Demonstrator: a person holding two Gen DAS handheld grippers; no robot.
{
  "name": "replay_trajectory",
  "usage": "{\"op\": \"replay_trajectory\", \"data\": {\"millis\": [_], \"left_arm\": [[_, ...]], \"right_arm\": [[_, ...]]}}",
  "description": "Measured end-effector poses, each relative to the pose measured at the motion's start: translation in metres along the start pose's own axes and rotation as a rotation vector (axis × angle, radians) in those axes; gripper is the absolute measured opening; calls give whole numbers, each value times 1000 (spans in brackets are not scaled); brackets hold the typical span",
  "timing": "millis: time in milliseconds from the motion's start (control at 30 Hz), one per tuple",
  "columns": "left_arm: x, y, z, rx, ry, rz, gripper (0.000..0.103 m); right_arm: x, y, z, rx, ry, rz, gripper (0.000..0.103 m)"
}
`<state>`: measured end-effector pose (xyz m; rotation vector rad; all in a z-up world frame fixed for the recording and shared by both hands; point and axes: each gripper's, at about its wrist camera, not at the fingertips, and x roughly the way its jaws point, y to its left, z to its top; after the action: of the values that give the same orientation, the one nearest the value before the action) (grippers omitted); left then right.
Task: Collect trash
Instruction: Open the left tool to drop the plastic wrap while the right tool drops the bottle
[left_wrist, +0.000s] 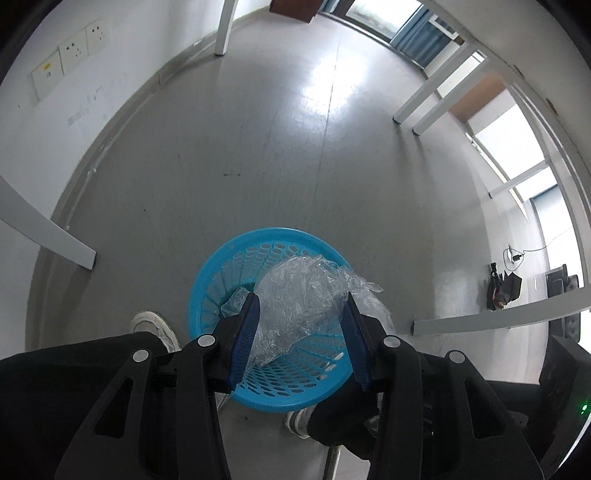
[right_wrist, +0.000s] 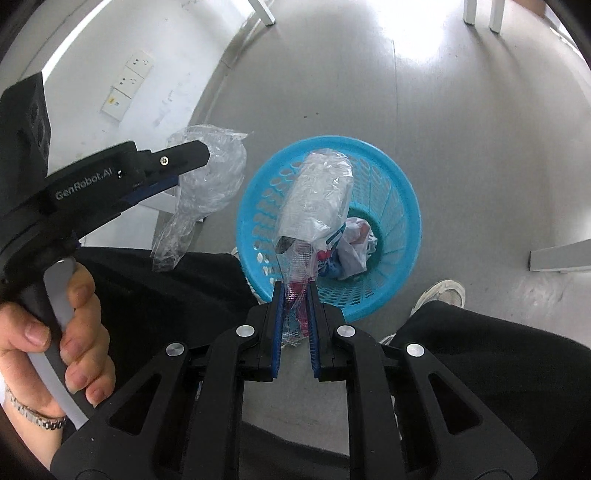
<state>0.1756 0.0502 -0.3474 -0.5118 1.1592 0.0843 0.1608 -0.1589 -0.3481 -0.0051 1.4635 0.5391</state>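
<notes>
A blue perforated basket (left_wrist: 218, 273) stands on the grey floor below both grippers. My left gripper (left_wrist: 301, 299) is shut on a crumpled clear plastic wrap (left_wrist: 295, 295) that hangs above the basket. In the right wrist view the same left gripper (right_wrist: 192, 162) comes in from the left, its wrap (right_wrist: 207, 177) hanging left of the basket (right_wrist: 402, 199). My right gripper (right_wrist: 294, 288) is shut on a clear plastic bag with red and blue print (right_wrist: 317, 199), held over the basket's mouth. White crumpled trash (right_wrist: 356, 243) lies in the basket's bottom.
White table legs (left_wrist: 417, 99) stand on the floor beyond the basket, another leg (left_wrist: 55, 236) at left. A person's white shoes (right_wrist: 443, 291) and dark trousers (right_wrist: 480, 354) flank the basket. A wall with sockets (right_wrist: 129, 85) lies at left.
</notes>
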Motion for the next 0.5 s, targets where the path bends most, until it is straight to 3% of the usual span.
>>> {"op": "replay_trajectory", "data": {"millis": [500], "left_arm": [[66,20,13,-129,137,70,44]], "right_arm": [[72,-35,35,120,161,-12,11]]}}
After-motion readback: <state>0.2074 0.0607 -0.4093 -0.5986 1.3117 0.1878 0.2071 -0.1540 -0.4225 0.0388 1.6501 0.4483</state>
